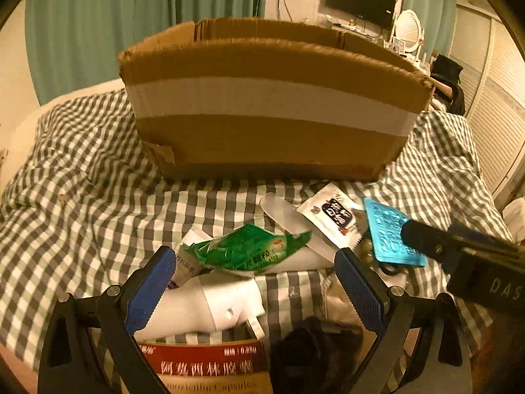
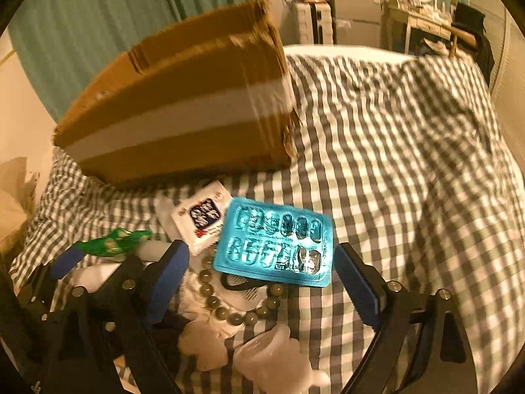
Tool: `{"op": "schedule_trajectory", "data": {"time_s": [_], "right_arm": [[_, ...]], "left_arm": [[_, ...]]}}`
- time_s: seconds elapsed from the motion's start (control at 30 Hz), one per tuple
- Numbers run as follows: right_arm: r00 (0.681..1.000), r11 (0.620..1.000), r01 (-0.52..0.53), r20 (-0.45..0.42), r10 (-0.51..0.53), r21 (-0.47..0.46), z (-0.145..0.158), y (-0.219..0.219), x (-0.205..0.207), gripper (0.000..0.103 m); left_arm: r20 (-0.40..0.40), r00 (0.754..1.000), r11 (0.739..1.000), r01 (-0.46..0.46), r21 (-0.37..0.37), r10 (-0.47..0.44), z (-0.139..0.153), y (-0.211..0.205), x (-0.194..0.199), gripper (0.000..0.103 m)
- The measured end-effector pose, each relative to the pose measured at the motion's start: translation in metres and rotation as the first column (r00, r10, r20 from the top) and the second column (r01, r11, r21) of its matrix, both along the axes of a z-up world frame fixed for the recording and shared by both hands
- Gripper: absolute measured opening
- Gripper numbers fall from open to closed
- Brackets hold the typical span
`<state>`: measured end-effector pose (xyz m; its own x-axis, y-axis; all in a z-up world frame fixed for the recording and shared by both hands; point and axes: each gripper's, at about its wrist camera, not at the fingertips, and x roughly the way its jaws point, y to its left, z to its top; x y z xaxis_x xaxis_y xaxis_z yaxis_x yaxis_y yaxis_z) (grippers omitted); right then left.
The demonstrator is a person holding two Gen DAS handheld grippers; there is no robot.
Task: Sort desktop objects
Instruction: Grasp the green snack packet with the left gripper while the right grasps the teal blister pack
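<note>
Bead bracelet [image 2: 236,308] — half under blister pack [image 2: 275,246].

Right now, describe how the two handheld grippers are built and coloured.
Both the left gripper and right gripper have black frames with silver bolt heads and flat fingers faced with ribbed blue pads. The right gripper's black body carries white lettering.

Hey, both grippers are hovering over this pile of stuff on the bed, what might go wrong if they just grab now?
1. The blue blister pack overlaps the white sachet and the bead bracelet, so the right gripper, jaws open, may pinch or drag several at once.
2. The green packet lies on other items; the left gripper may shift them.
3. The two grippers sit close and may collide.
</note>
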<state>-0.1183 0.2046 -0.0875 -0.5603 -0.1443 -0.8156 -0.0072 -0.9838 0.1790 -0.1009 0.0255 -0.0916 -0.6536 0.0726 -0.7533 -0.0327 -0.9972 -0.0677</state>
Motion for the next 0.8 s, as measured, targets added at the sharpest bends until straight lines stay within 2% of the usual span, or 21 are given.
{"op": "schedule_trajectory", "data": {"time_s": [0.17, 0.37, 0.43, 0.53, 0.6, 0.67, 0.8], "right_arm": [[0.999, 1.000, 0.029, 0.022, -0.029, 0.007, -0.020, 0.004, -0.016, 0.097], [0.998, 0.999, 0.049, 0.039, -0.050, 0.023, -0.033, 0.007, -0.027, 0.097], [0.997, 0.999, 0.052, 0.056, -0.052, 0.005, -0.035, 0.008, -0.031, 0.097], [0.997, 0.999, 0.042, 0.067, -0.043, 0.009, -0.037, 0.005, -0.033, 0.097], [0.997, 0.999, 0.027, 0.073, -0.028, 0.018, -0.035, 0.000, -0.034, 0.097], [0.997, 0.999, 0.012, 0.078, -0.014, 0.034, -0.035, -0.003, -0.036, 0.098], [0.995, 0.999, 0.026, 0.095, -0.029, 0.033, -0.041, -0.004, -0.039, 0.099]], "left_arm": [[0.006, 1.000, 1.000, -0.014, -0.018, 0.014, -0.013, 0.000, -0.014, 0.100], [0.020, 1.000, 1.000, -0.012, -0.016, 0.012, -0.022, 0.002, -0.023, 0.098], [0.039, 0.999, 1.000, 0.000, 0.013, -0.001, -0.024, 0.002, -0.026, 0.089], [0.060, 0.998, 1.000, -0.010, 0.024, 0.008, -0.026, -0.001, -0.028, 0.087], [0.063, 0.998, 0.999, -0.021, 0.045, 0.018, -0.028, -0.006, -0.027, 0.083], [0.072, 0.997, 0.997, -0.034, 0.066, 0.029, -0.030, -0.012, -0.027, 0.072], [0.076, 0.997, 0.996, -0.032, 0.078, 0.026, -0.030, -0.018, -0.029, 0.067]]}}
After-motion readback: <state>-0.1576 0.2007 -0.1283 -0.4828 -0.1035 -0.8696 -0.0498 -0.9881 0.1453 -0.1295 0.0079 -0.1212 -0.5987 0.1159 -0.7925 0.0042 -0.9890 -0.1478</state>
